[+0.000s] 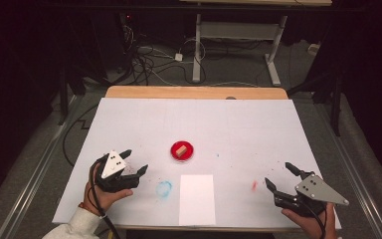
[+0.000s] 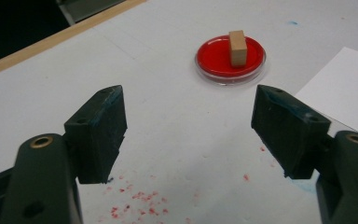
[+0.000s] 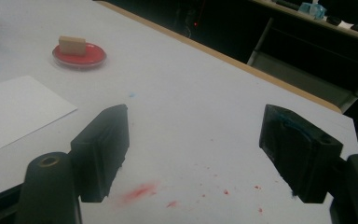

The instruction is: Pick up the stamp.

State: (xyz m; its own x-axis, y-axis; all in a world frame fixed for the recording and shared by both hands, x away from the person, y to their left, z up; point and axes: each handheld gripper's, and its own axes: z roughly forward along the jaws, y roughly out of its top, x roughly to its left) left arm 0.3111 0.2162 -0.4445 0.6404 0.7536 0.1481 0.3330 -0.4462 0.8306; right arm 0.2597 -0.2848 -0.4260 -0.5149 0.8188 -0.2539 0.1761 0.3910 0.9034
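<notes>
A shallow round red dish (image 1: 181, 151) sits near the middle of the white paper-covered surface (image 1: 238, 124), and a small tan wooden block (image 1: 180, 149) stands inside it, resting on the dish's red floor. In the left gripper view the block (image 2: 237, 47) stands upright in the dish (image 2: 214, 58), toward its right side, well beyond the jaws. The left gripper (image 1: 135, 163) is held in the person's left hand (image 1: 102, 195) at the near left of the surface, pointing right and slightly away toward the dish; its jaws stand wide apart with nothing between them, only bare surface with red speckles showing in the gap. The right gripper (image 1: 280, 176) is held at the near right, angled toward the left and far side, its jaws likewise wide and empty, well apart from the dish. Between the two grippers, near the front edge, lies a blank white rectangular sheet of paper (image 1: 197, 198). Just left of the sheet is a faint blue ring-shaped smudge (image 1: 163, 188), and to its right a small red smear (image 1: 254, 185); the right gripper view shows this smear (image 3: 140, 192) just below its left jaw. A strip of bare wooden edge (image 1: 194, 92) shows along the far side of the surface.
</notes>
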